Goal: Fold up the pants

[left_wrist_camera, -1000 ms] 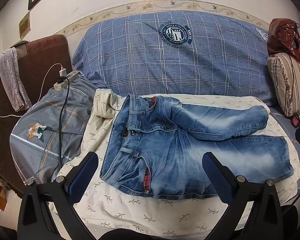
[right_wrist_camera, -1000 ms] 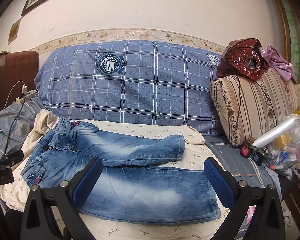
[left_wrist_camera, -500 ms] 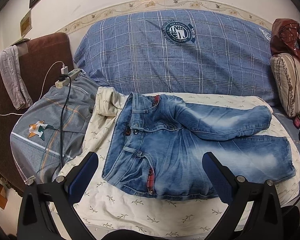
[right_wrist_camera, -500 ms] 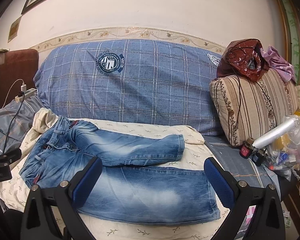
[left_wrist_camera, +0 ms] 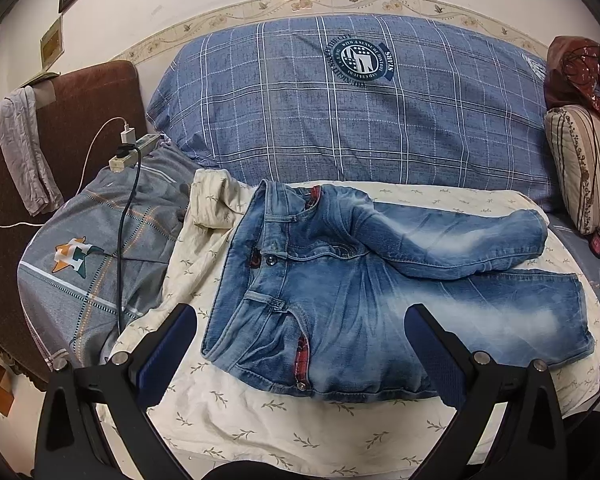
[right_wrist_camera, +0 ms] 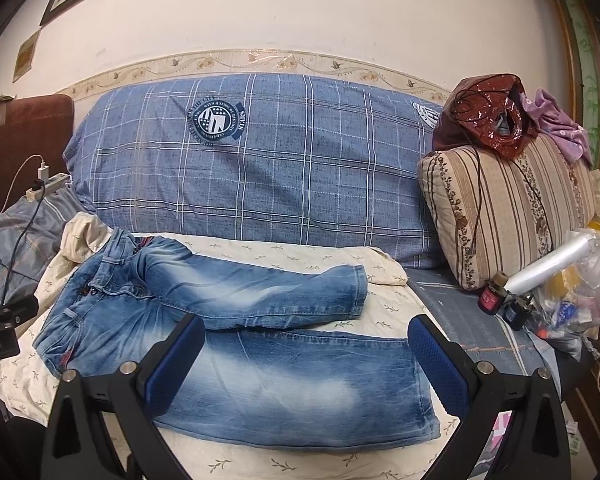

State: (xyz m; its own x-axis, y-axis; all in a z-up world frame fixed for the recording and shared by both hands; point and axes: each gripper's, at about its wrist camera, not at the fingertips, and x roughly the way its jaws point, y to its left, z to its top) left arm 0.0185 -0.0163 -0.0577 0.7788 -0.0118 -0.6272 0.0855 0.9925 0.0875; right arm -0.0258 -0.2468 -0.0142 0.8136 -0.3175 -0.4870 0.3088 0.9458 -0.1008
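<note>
Faded blue jeans (left_wrist_camera: 364, 292) lie spread on a cream leaf-print sheet (left_wrist_camera: 260, 420), waistband to the left, both short legs pointing right. The far leg lies bunched and angled, the near leg flat. They also show in the right wrist view (right_wrist_camera: 260, 344). My left gripper (left_wrist_camera: 300, 352) is open and empty, held above the near waistband and hip. My right gripper (right_wrist_camera: 306, 364) is open and empty, held above the near leg. Neither touches the jeans.
A large blue plaid cushion (left_wrist_camera: 360, 108) stands behind. A grey quilt (left_wrist_camera: 100, 248) with a power strip (left_wrist_camera: 132, 152) and black cable lies left. A striped pillow (right_wrist_camera: 512, 208) and a bag of clutter (right_wrist_camera: 572, 300) sit right.
Both grippers have drawn back and up slightly, so the jeans sit a little lower and further right in the left view. Both jaws stay open. The jeans have not moved.
</note>
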